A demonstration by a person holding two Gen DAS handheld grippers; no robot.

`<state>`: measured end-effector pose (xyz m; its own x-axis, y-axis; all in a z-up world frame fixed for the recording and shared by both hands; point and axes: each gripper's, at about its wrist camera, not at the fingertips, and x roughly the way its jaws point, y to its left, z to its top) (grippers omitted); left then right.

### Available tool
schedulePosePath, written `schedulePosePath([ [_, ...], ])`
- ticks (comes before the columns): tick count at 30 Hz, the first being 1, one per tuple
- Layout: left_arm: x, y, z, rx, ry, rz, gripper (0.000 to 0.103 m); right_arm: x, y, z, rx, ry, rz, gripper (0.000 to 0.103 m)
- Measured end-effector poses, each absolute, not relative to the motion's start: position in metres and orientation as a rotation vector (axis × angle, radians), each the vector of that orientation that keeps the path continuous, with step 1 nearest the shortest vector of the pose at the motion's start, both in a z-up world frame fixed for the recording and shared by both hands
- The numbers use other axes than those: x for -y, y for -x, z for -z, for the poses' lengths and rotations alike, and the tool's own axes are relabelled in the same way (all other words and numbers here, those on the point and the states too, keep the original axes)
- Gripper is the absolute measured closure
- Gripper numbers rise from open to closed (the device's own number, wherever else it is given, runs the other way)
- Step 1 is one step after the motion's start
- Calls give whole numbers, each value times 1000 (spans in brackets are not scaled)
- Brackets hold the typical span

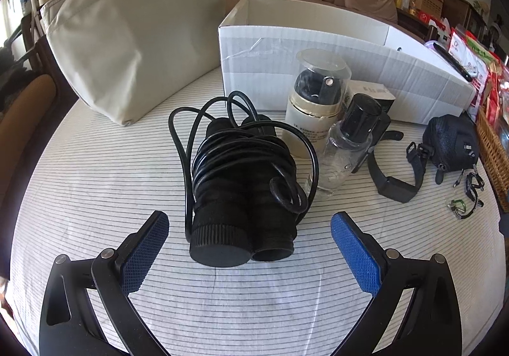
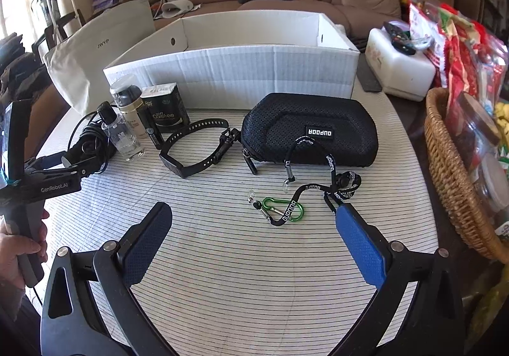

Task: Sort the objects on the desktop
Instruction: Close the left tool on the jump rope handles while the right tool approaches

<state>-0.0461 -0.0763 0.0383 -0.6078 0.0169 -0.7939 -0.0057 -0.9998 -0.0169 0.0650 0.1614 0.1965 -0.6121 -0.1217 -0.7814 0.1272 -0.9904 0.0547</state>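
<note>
Fingers of my left gripper (image 1: 249,248) stand apart around the jump rope (image 1: 245,178), not touching; next I close them. Right gripper (image 2: 253,241) is apart too, empty.

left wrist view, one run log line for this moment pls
left gripper open, before jump rope | right gripper open, near carabiner | white box empty

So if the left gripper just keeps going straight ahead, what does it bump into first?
Most likely the black jump rope bundle. It lies right ahead of the open left gripper, its handle ends sitting between the jaws' line. The bottles and white box stand farther behind it.
</note>
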Motion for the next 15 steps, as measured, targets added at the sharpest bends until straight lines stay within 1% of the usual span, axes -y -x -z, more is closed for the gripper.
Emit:
schedulePosePath([
  [2, 79, 50, -35, 62, 1394, -2796, 0, -162, -65, -196, -10, -1309, 2702, 0],
  [4, 85, 52, -33, 157, 1385, -2778, 0, -162, -66, -196, -1, -1310, 2701, 0],
  [6, 90, 53, -32, 215, 1379, -2772, 1, -164, -65, -196, 8, -1313, 2700, 0],
  [8, 92, 54, -31, 224, 1375, -2765, 9, -164, -65, -196, 10, -1314, 2699, 0],
  [9, 92, 54, -30, 220, 1378, -2759, 22, -164, -65, -196, 11, -1315, 2699, 0],
  [10, 92, 54, -29, 214, 1384, -2754, 29, -164, -65, -196, 13, -1316, 2696, 0],
  [15, 91, 48, -30, 182, 1389, -2732, 33, -155, -66, -195, 24, -1317, 2671, 0],
])
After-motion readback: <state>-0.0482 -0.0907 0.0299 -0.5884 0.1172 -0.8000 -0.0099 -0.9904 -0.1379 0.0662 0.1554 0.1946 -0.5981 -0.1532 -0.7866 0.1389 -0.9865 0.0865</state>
